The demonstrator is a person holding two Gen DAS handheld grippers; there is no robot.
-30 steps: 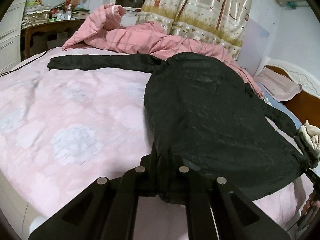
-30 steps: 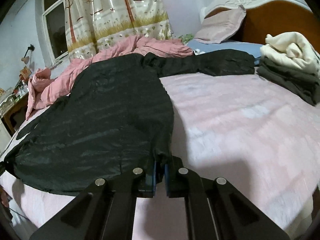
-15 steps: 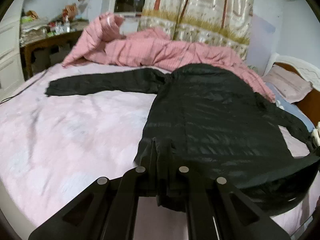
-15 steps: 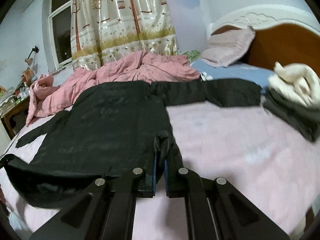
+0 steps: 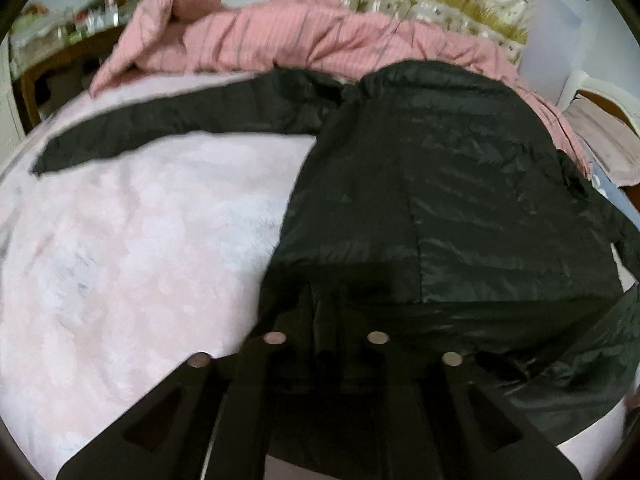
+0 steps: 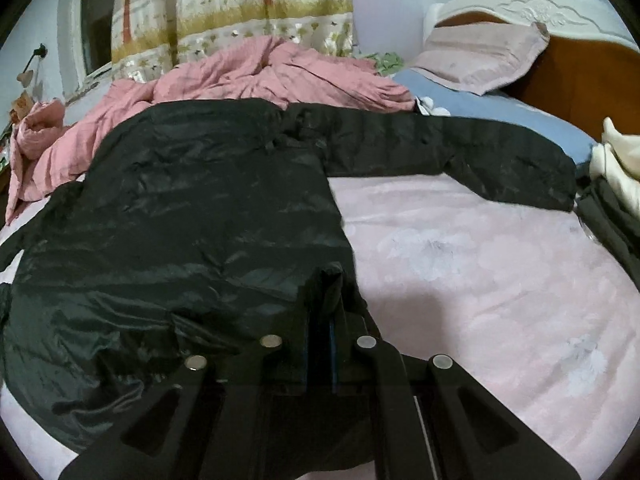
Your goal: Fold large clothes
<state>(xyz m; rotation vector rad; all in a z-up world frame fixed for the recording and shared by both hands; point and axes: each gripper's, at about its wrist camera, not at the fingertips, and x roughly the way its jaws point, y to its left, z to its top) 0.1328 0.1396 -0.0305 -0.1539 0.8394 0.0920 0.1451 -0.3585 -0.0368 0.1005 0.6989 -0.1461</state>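
A black puffer jacket [image 6: 192, 216] lies across the pink bedspread [image 6: 480, 280], hem doubled up over its body, both sleeves not yet folded. The right gripper [image 6: 322, 312] pinches the near hem; the left gripper [image 5: 326, 312], jaws just easing apart, has hem fabric between them.

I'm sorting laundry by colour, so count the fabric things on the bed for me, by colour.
Black: 1, the jacket
Pink: 3, the quilt, the pillow, the bedsheet
Blue: 1, the sheet by the headboard
Cream: 1, the folded garment
Dark grey: 1, the folded garment beneath it
Total: 7
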